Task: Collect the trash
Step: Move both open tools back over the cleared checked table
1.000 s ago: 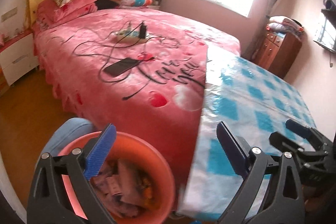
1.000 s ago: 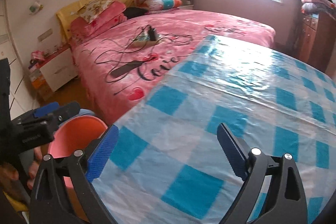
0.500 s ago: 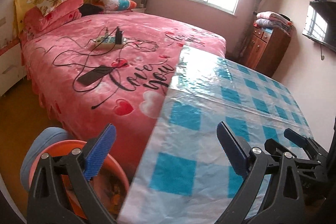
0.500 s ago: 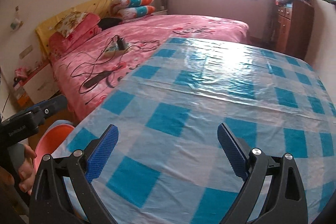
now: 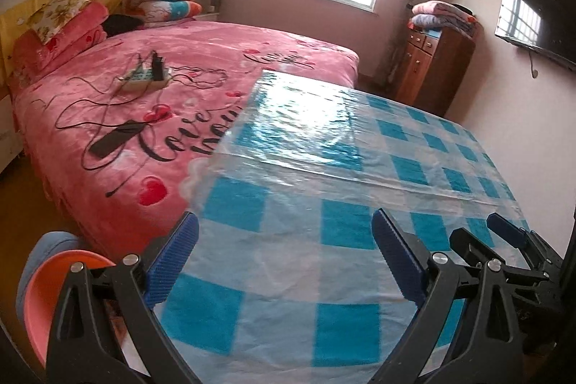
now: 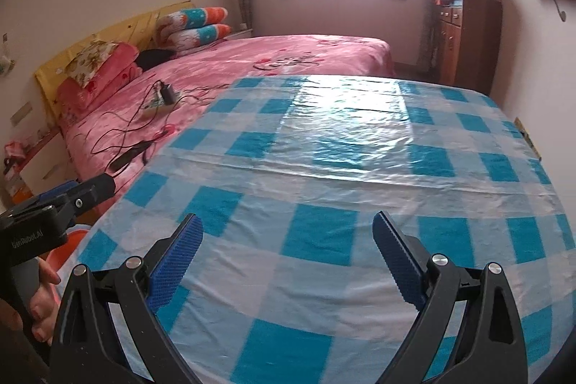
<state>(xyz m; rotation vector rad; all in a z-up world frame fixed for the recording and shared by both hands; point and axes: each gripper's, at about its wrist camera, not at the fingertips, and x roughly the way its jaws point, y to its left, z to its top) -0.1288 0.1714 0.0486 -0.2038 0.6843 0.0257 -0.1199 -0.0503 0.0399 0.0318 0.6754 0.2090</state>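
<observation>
Checked tablecloth (image 6: 324,240), orange bin (image 5: 39,297) (floor) – pink bed (image 5: 201,67) beyond

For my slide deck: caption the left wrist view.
Open left gripper over a blue-checked tablecloth, orange trash bucket at lower left.

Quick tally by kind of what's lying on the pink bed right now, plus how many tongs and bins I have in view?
Power strip: 1
Black phone-like slab: 1
Rolled quilts by the headboard: 2
Floral pillow: 1
Tongs: 2, left tongs, right tongs, both open and holding nothing
Orange bin: 1
Total: 8
</observation>
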